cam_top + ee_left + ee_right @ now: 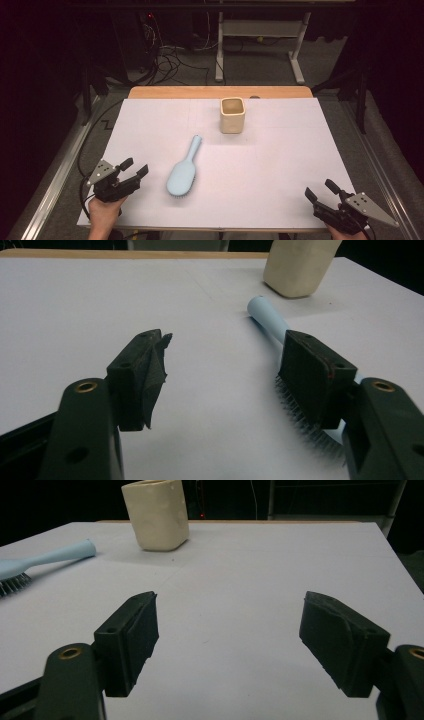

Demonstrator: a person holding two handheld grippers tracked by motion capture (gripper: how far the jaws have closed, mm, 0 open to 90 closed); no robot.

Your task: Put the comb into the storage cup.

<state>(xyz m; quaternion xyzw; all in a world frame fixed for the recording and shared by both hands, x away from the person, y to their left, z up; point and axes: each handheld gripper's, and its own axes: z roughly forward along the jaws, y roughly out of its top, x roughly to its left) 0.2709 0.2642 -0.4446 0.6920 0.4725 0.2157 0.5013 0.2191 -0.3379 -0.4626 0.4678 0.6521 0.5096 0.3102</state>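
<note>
A light blue hairbrush [183, 168] lies bristles down on the white table sheet [280, 160], its handle pointing toward the far side. A cream square cup [232, 115] stands upright beyond it. My left gripper [135, 167] rests at the near left, open, just left of the brush head. In the left gripper view the hairbrush [267, 317] runs behind the right jaw, and nothing sits between the jaws of the left gripper [225, 362]. My right gripper [320, 190] sits at the near right corner, open and holding nothing. The right gripper view has the cup [156, 514] and the hairbrush [45, 557] far ahead of the right gripper [230, 612].
The sheet covers a wooden tabletop [220, 92] whose far edge shows bare. Metal rails [50, 175] run along both sides. Cables [170, 60] and a white desk frame [260, 35] stand on the floor beyond the table.
</note>
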